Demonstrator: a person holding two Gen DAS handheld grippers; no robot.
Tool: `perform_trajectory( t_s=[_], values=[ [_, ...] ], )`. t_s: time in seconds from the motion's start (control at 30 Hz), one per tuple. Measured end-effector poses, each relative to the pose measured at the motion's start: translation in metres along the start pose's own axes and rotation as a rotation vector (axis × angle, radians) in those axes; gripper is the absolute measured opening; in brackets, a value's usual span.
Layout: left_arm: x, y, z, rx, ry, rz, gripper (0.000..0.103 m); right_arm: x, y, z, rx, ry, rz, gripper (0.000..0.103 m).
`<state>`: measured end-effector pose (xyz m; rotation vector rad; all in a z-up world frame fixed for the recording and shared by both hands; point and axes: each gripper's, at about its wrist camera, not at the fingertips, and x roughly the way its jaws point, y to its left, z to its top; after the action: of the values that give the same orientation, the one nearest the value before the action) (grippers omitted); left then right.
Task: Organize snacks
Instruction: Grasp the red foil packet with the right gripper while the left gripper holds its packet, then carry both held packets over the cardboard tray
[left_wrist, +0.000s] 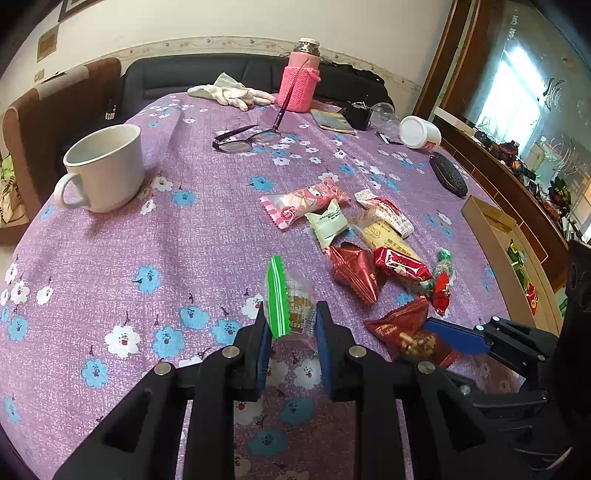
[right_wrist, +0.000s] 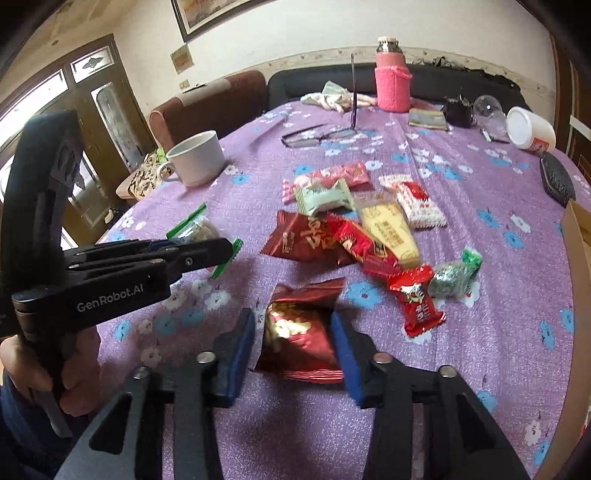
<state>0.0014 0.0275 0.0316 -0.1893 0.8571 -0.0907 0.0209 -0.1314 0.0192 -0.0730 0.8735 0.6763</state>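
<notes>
Both tools tilted tableward: left tool (left_wrist: 290, 325) clamping green-striped packet (left_wrist: 286, 302), right tool (right_wrist: 293, 332) loosely astride red nut packet (right_wrist: 301, 332).

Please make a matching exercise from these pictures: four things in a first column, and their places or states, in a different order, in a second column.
1. white mug
2. white jar
3. clear packet with green stripes
4. glasses

a. between the left gripper's fingers
b. upright, at the table's left edge
c. lying on its side
d. unfolded, in front of the pink bottle

Pairs: 1-b, 2-c, 3-a, 4-d
</notes>
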Motion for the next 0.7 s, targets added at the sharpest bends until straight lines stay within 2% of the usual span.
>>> perform_trajectory(
  t_s=[0.1, 0.13, 0.17, 0.23, 0.57, 0.7],
  values=[
    [0.001, -0.002, 0.0, 0.009, 0.001, -0.003, 0.022, 0.004, 0.002, -0.002, -0.014, 0.006, -0.018, 0.051],
    [0.001, -0.002, 0.0, 0.012, 0.0, -0.004, 0.022, 0.004, 0.003, -0.003, -0.023, 0.005, -0.026, 0.05],
    [0.001, -0.003, 0.0, 0.013, -0.001, -0.005, 0.022, 0.004, 0.003, -0.003, -0.025, 0.004, -0.028, 0.043],
    [0.001, -0.003, 0.0, 0.015, -0.004, -0.01, 0.022, 0.003, 0.002, -0.003, -0.02, -0.005, -0.033, 0.041],
    [-0.004, -0.009, -0.002, 0.04, -0.027, -0.021, 0.022, -0.029, -0.013, 0.006, 0.048, -0.179, -0.034, 0.04],
    [-0.004, -0.015, -0.004, 0.067, -0.034, -0.014, 0.022, -0.031, -0.016, 0.007, 0.067, -0.193, -0.029, 0.04]
  ],
)
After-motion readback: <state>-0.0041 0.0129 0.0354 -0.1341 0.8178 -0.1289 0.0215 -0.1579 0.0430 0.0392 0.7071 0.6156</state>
